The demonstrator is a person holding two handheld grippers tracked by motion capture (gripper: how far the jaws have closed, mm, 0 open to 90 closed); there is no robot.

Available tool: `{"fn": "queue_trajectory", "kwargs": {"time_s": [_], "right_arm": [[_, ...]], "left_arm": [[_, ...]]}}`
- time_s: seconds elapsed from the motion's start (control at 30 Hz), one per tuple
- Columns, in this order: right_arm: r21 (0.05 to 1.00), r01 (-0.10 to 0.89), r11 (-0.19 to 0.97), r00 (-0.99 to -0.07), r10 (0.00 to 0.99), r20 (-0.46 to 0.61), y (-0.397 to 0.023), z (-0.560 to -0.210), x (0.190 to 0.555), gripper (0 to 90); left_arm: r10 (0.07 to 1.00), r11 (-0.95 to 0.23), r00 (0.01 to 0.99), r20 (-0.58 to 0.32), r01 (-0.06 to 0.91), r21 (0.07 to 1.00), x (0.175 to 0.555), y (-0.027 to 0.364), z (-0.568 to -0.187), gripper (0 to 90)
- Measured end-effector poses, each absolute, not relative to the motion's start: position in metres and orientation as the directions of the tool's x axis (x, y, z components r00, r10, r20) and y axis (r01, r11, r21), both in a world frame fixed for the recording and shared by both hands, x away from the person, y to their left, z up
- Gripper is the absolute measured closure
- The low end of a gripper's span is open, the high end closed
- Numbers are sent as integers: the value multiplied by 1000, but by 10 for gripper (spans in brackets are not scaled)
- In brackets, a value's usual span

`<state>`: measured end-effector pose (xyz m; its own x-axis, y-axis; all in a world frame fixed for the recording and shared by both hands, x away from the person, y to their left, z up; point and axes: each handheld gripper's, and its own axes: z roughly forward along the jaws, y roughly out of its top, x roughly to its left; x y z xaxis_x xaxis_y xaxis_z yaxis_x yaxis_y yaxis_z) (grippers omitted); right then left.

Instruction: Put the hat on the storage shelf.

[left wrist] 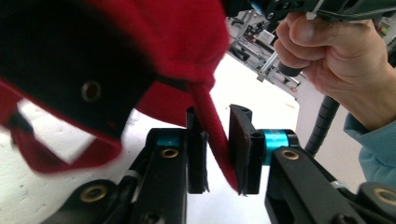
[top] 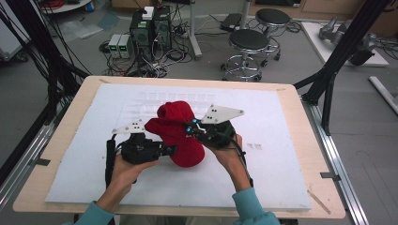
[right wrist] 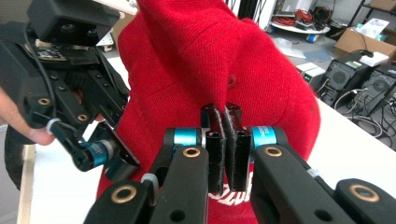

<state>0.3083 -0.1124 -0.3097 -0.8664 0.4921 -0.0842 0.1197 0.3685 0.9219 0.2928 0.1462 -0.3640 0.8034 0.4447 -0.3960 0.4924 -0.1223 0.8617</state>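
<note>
Black jaws of the right hand-held gripper (right wrist: 225, 140) pinch red cap (right wrist: 224, 60) fabric. Left hand-held gripper (left wrist: 217, 149) stands narrow around the cap's strap (left wrist: 212, 135), above the white worktop (top: 281, 154).

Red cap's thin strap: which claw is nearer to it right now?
Left. The strap runs between the jaws of the left claw. The right claw is pinched on the cap's crown, away from the strap.
</note>
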Motion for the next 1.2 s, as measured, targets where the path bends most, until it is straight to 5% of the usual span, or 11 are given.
{"fn": "queue_trajectory", "kwargs": {"time_s": [0.4, 0.73, 0.87, 1.2], "right_arm": [[929, 100, 356, -872, 481, -91, -114, -308, 307, 817], [952, 107, 287, -852, 521, -61, -118, -306, 308, 215], [951, 126, 281, -833, 550, -53, -120, -307, 309, 122], [948, 149, 283, -797, 602, -54, -135, -311, 307, 71]], "left_arm": [[474, -110, 787, -396, 499, 859, 293, 148, -363, 852], [508, -109, 780, -365, 478, 872, 291, 148, -362, 854], [516, -100, 779, -356, 468, 878, 290, 151, -360, 854], [563, -90, 776, -284, 399, 913, 292, 166, -340, 854]]}}
